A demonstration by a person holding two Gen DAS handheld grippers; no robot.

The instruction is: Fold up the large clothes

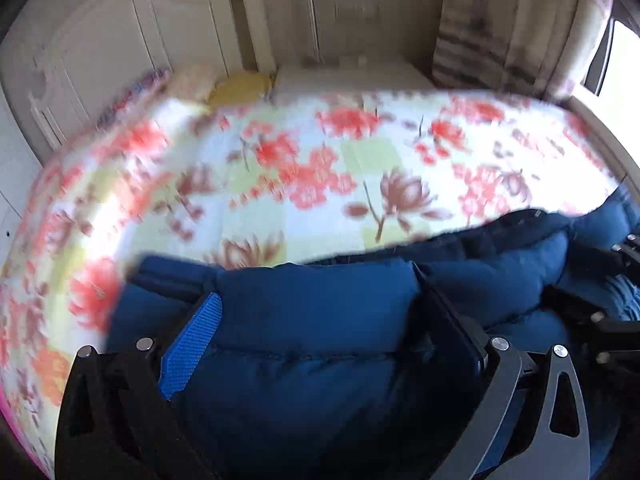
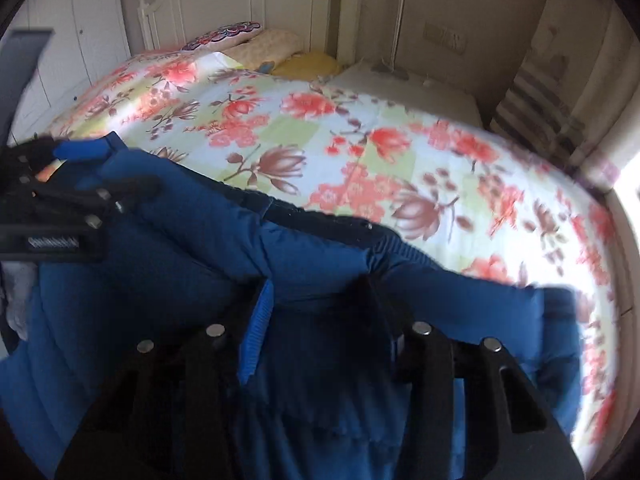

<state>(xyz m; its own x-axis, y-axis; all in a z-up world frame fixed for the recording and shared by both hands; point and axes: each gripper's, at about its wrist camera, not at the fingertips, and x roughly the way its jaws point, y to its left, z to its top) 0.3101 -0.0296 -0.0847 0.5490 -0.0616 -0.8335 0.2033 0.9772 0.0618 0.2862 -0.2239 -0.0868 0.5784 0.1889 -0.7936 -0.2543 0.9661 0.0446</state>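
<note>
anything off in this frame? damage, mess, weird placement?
Nothing looks damaged or spilled. The padded blue jacket lies bunched rather than flat on the floral quilted bedspread, as expected mid-fold. Both views are motion-blurred, so fine detail is unclear.

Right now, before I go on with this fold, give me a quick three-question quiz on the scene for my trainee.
1. True or false: the blue jacket is over a floral bedspread.
2. The left gripper has its fingers: A) spread wide with jacket between them; B) shut tight on nothing; C) out of view.
3. What colour is the cushion nearest the bedside table?
Key: 1 true; 2 A; 3 yellow.
</note>
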